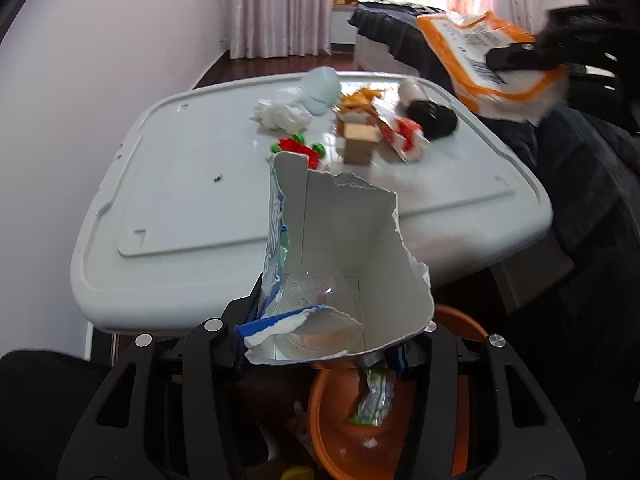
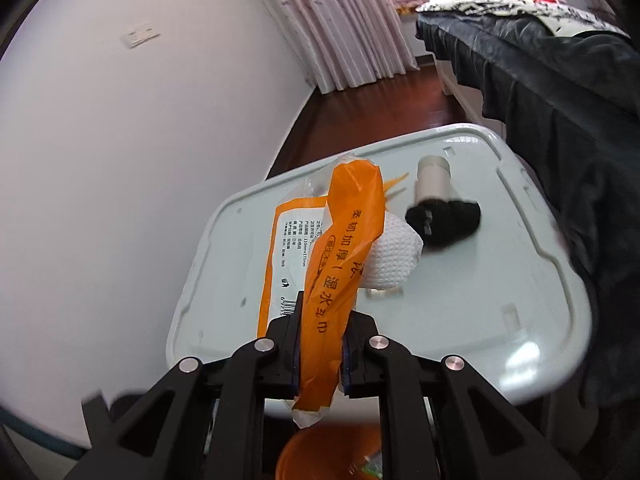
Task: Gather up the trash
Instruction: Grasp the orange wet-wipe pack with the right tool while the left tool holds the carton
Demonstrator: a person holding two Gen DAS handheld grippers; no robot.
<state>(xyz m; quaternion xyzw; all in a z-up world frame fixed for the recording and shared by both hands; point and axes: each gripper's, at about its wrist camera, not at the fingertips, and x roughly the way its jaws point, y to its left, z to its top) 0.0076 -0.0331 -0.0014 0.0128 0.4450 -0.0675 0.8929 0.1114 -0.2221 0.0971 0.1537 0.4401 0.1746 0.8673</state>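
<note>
**Both grippers loaded above the orange bin**

The left gripper (image 1: 320, 344) is clenched on a torn white cardboard carton (image 1: 340, 248) with a blue printed outer face; its ragged, fibrous edges stand up from the jaws toward 12 o'clock, and a clear, glossy plastic cup (image 1: 316, 300) sits inside the open carton. Directly under the jaws, at 6 o'clock, lies the round orange plastic bin (image 1: 340, 432), smooth-walled, with a crinkled green-and-white wrapper (image 1: 374, 398) inside it.

The right gripper (image 2: 320, 344) is clamped on a thin orange-and-clear plastic tissue pack (image 2: 340, 248), printed with black characters and twisted into a soft column between the pads; white dimpled tissue (image 2: 394, 252) bulges from its side at 3 o'clock. In the left wrist view this pack hangs in the air at 2 o'clock, well apart from the table.

On the pale grey moulded plastic table top (image 1: 192, 184), toward 12 o'clock, remain crumpled white tissue (image 1: 282, 114), a red-and-green wrapper (image 1: 298, 148), a small tan cardboard box (image 1: 358, 144), a white tube (image 2: 432, 178) and a matte black bundle (image 2: 444, 218) touching its end.
</note>
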